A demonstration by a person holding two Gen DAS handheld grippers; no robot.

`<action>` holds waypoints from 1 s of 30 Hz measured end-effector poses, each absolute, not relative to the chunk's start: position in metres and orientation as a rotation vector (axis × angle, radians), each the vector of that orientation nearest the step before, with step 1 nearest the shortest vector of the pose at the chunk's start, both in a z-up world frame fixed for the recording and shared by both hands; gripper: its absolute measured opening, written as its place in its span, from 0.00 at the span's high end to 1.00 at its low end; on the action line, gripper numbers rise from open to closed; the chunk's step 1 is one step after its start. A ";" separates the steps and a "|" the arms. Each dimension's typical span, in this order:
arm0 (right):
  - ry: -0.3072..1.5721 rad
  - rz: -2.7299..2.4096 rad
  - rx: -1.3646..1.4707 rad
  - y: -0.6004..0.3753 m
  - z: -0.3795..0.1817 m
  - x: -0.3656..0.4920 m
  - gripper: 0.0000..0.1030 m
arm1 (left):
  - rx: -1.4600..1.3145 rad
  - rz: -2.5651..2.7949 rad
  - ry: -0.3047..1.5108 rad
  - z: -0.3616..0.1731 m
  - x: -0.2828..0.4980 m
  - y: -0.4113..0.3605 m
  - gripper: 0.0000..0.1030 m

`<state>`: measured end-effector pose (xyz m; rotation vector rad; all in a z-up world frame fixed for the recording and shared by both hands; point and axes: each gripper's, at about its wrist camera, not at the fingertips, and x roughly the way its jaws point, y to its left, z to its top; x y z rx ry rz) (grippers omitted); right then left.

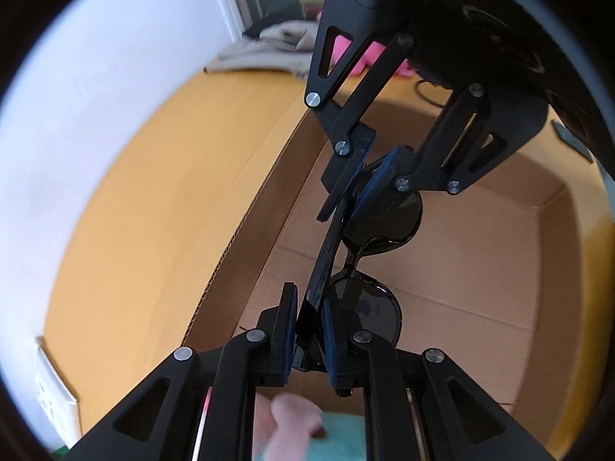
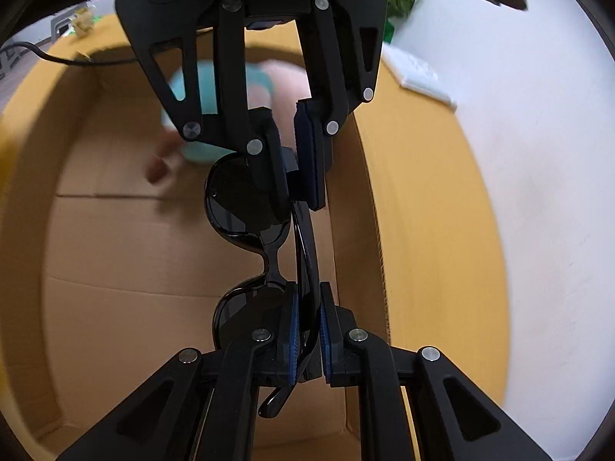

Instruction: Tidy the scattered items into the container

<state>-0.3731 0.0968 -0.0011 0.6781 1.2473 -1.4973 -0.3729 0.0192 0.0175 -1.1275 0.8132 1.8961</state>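
Note:
A pair of black sunglasses [image 1: 371, 307] with folded arms hangs over the open cardboard box [image 1: 472, 265], held at both ends. In the left wrist view my left gripper [image 1: 309, 315] sits at the bottom, shut on one end of the folded frame. My right gripper [image 1: 340, 218] reaches in from the top and is shut on the other end. In the right wrist view the right gripper [image 2: 307, 299] is at the bottom and the left gripper [image 2: 301, 201] at the top. Between them are the sunglasses [image 2: 246, 199], above the brown floor of the box [image 2: 127, 253].
The box stands on a yellow table [image 1: 153, 199] against a white wall. A grey cloth [image 1: 269, 46], a pink item [image 1: 371, 53] and a cable [image 1: 426, 94] lie beyond the box. A white carton [image 1: 54, 395] sits at the table's edge. A hand [image 2: 159, 161] with a teal sleeve [image 2: 200, 88] holds the left gripper.

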 end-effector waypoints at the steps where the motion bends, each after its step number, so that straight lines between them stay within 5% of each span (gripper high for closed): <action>1: 1.244 -1.502 0.685 0.097 -0.008 -0.378 0.90 | -1.145 1.894 0.813 0.009 -0.378 0.021 0.88; 13: 1.306 -1.509 0.747 0.108 -0.053 -0.397 0.88 | -1.273 1.900 0.835 -0.033 -0.396 0.026 0.79; 15: 1.299 -1.517 0.752 0.112 -0.050 -0.396 0.76 | -1.275 1.915 0.839 -0.031 -0.393 0.025 0.64; 17: 1.277 -1.536 0.758 0.117 -0.044 -0.395 0.56 | -1.269 1.938 0.818 -0.026 -0.390 0.022 0.62; 20: 1.245 -1.570 0.762 0.127 -0.030 -0.391 0.39 | -1.255 1.966 0.805 -0.013 -0.382 0.019 0.61; 30: 1.057 -1.795 0.614 0.160 0.084 -0.290 0.11 | -1.010 2.305 0.669 0.104 -0.253 -0.030 0.60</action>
